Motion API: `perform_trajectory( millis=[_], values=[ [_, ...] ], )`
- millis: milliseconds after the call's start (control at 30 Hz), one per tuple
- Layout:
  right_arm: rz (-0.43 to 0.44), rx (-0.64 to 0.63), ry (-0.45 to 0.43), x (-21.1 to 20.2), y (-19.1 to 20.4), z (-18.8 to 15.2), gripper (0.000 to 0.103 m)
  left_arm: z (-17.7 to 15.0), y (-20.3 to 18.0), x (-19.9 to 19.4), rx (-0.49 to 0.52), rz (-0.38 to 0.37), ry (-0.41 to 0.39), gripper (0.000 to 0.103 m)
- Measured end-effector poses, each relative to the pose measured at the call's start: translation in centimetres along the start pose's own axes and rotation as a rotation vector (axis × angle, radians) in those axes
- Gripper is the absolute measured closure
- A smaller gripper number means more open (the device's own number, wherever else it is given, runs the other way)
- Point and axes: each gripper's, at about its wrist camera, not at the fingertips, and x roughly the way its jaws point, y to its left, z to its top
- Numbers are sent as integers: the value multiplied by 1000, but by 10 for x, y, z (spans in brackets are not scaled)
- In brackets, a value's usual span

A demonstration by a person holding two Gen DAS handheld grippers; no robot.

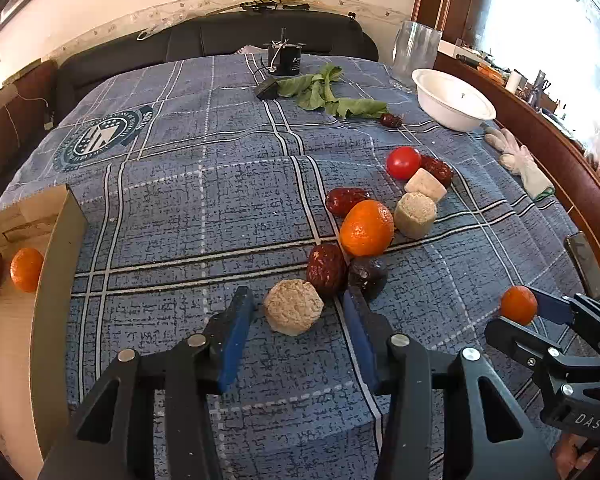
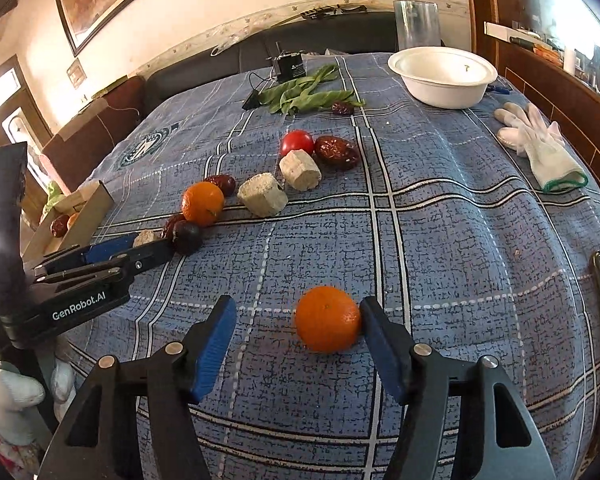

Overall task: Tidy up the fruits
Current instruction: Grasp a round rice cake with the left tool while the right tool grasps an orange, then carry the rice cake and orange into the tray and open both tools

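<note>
Grippers both half open, nothing clamped; left gripper (image 1: 296, 312) straddles beige puck (image 1: 293, 306) mid-cloth, right gripper (image 2: 298, 330) has mandarin (image 2: 327, 319) touching one pad near tablecloth (image 2: 460, 240) front edge; I'd centre, then squeeze gently.

Open cloth is seen across the left half of the worktop (image 1: 172, 208), up to the cardboard box wall (image 1: 56, 264). The middle is blocked by a slanting row of fruits and pale blocks from the tomato (image 1: 403, 163) down to the dark date (image 1: 326, 269). The far right is taken by the white bowl (image 2: 444, 76) and glove (image 2: 540, 152).
</note>
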Motion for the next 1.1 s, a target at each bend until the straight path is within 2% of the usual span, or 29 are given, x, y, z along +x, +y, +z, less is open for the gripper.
perform_trajectory(
  millis=[100, 200, 333, 433, 500, 667, 800, 1000, 1100],
  values=[
    [-8, -5, 1, 1, 2, 0, 35, 0, -1, 0, 8, 16, -1, 60],
    [-17, -4, 0, 1, 2, 0, 38, -1, 1, -1, -3, 21, -6, 73],
    [-20, -1, -3, 0, 1, -1, 44, -2, 1, -2, -3, 29, -11, 74],
    [-33, -8, -4, -1, 2, -2, 54, -3, -3, -2, 11, 42, -12, 75],
    [-41, -26, -3, -1, 5, -4, 70, -4, -5, -3, 18, 52, -13, 75],
    [-40, -51, -15, -5, 10, -6, 71, -5, 0, -5, -11, 68, -13, 75],
    [27, -20, -43, -22, 8, -13, 71, -15, 3, -18, -33, 57, -15, 75],
    [73, -25, -69, -47, 21, -16, 71, -34, 13, -79, -89, -38, -108, 74],
    [107, -56, -80, -56, 42, -14, 70, -42, 30, -111, -142, -46, -157, 74]
  ],
)
